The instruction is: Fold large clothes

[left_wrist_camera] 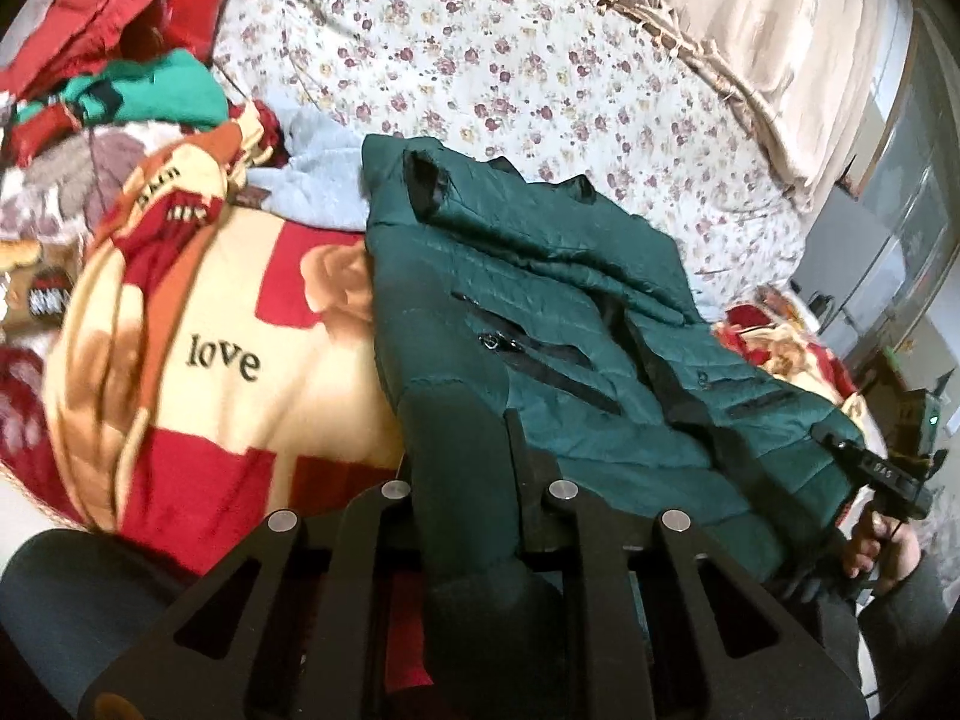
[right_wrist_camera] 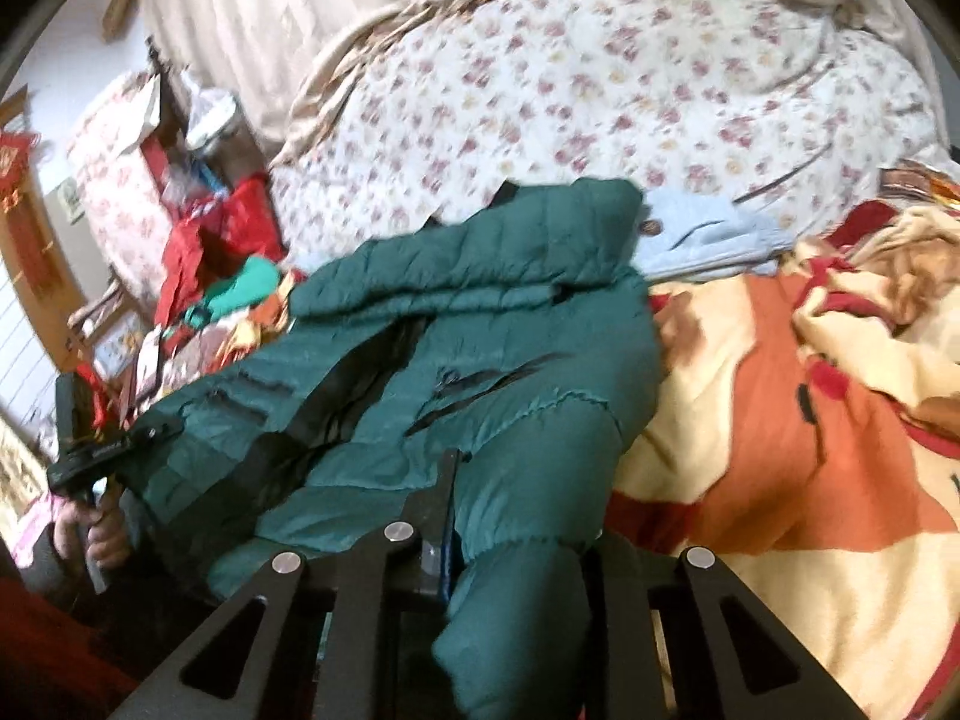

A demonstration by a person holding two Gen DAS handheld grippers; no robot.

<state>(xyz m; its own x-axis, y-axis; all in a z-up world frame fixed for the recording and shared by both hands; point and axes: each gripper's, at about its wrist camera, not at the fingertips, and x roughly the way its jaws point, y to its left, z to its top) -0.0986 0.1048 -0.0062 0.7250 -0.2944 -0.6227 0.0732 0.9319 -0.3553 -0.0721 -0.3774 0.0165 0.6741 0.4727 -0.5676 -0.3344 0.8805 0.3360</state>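
Note:
A dark green quilted jacket (left_wrist_camera: 540,300) lies on the bed, front up, with black zippers; it also shows in the right wrist view (right_wrist_camera: 480,348). My left gripper (left_wrist_camera: 474,468) is shut on the jacket's lower left corner, and fabric bunches between its fingers. My right gripper (right_wrist_camera: 480,510) is shut on the jacket's lower right corner, with fabric draped over one finger. The right gripper and the hand that holds it also show at the right edge of the left wrist view (left_wrist_camera: 882,480). The left gripper shows at the left of the right wrist view (right_wrist_camera: 108,450).
A cream, red and orange blanket printed "love" (left_wrist_camera: 222,360) lies under and beside the jacket. A floral quilt (left_wrist_camera: 510,72) covers the far bed. A light blue garment (left_wrist_camera: 318,180) lies behind the jacket. Red and green clothes (left_wrist_camera: 138,60) are piled at the far left.

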